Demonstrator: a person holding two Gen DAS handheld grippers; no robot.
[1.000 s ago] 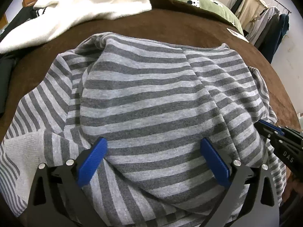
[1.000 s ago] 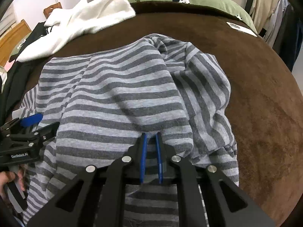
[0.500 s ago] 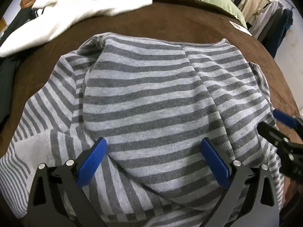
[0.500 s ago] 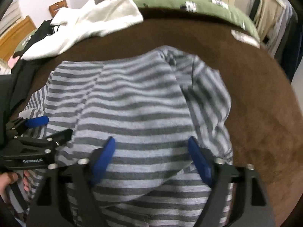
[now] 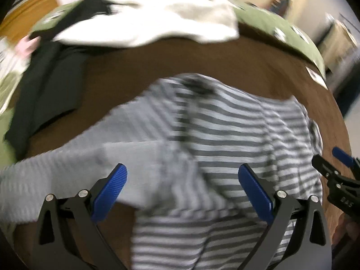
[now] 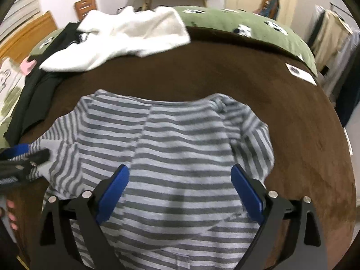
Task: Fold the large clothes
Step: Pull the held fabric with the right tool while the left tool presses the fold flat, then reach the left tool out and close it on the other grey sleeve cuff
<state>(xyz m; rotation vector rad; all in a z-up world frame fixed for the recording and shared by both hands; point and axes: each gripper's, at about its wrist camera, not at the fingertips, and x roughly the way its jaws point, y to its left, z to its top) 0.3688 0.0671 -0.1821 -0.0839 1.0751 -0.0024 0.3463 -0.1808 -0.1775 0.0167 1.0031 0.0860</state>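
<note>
A grey-and-white striped top [image 5: 225,139] lies partly folded on a brown cover; it also shows in the right wrist view [image 6: 180,148]. My left gripper [image 5: 183,189] is open and empty above its near left part, where a pale sleeve [image 5: 94,157] spreads left. My right gripper [image 6: 180,193] is open and empty above the top's near middle. The right gripper shows at the right edge of the left wrist view [image 5: 337,180]. The left gripper shows at the left edge of the right wrist view [image 6: 20,162], over the sleeve. The left wrist view is blurred.
A white fleece garment [image 6: 126,38] and a black garment [image 6: 38,94] lie at the far left of the brown cover [image 6: 225,72]. A green blanket [image 6: 247,27] lies behind. Clothes hang on a rack [image 6: 333,38] at the right.
My right gripper has opened and let go of the striped top. Both grippers have pulled back toward me. The left one has swung left, and the sleeve now spreads under it.
</note>
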